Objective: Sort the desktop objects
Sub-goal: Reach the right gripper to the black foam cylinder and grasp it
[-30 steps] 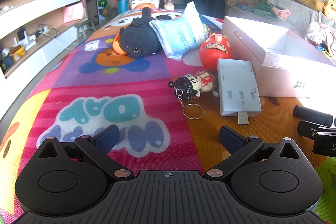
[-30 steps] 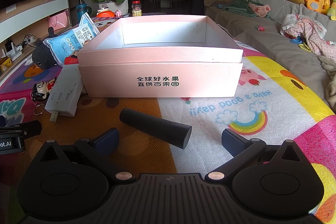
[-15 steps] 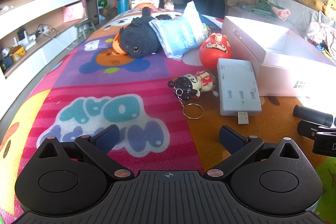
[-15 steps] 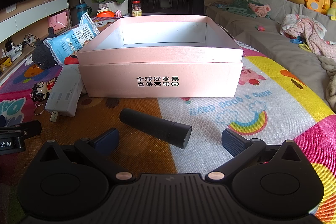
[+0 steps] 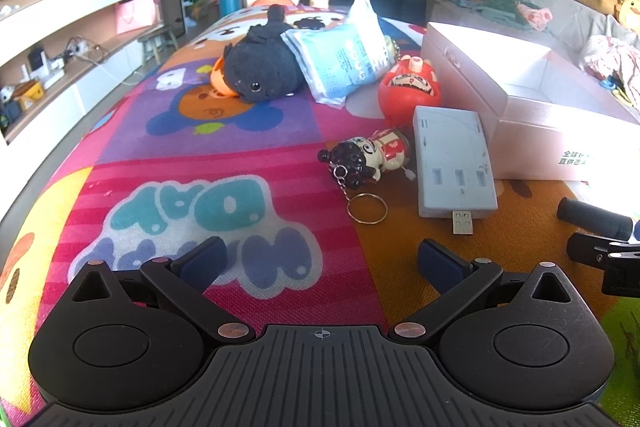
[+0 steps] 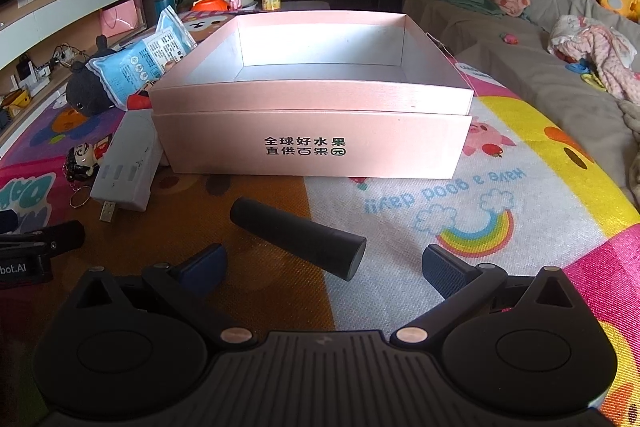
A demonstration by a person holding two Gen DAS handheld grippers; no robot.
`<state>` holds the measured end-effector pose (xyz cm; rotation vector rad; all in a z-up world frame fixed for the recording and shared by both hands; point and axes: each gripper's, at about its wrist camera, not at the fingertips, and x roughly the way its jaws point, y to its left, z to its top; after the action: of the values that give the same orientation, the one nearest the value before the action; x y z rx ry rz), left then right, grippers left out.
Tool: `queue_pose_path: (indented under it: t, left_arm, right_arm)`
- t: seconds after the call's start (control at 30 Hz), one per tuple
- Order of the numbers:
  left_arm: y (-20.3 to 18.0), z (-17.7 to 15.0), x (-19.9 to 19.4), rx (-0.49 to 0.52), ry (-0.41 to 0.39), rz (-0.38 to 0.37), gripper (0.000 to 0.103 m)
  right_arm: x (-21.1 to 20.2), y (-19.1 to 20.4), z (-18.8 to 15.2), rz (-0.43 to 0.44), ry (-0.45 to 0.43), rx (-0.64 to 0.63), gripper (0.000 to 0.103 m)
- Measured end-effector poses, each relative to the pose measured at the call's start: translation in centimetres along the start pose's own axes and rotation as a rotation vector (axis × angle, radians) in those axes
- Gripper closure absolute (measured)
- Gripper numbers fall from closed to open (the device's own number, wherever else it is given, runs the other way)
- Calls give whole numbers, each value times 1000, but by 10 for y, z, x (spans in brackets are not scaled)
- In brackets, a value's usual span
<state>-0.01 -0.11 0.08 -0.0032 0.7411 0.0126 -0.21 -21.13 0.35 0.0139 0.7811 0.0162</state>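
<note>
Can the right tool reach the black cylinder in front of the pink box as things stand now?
Probably yes. The right tool is open, and the black cylinder lies on the mat just ahead of it, partly between its fingers. Nothing lies between them; the pink box stands behind the cylinder.

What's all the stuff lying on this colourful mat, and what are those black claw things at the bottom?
Box: one, pink, open and empty, middle of the mat.
Cylinder: one, black, lying in front of the box.
USB hub: one, pale grey, left of the box.
Doll keychain: one, black-haired, beside the hub.
Daruma doll: one, red, behind the hub.
Plush toy: one, black, far end.
Packet: one, blue, leaning on the plush.
Left claw: black, open, holding nothing.
Right claw: black, open, just short of the cylinder.
</note>
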Motion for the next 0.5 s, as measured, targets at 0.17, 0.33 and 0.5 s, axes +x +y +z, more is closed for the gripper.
queue_pose_path:
  t: [0.17,0.33,0.5]
  left_arm:
    - [0,0,0,1,-2,0,0]
    - [0,-1,0,0,-9,1,0]
    - [0,0,0,0,-10,0,0]
  right_arm:
    - [-1,-2,-2,0,2,-9,0]
    - [-3,-2,-3,30,-11,-24,0]
    - [-24,4,-9,105,-93,-118,0]
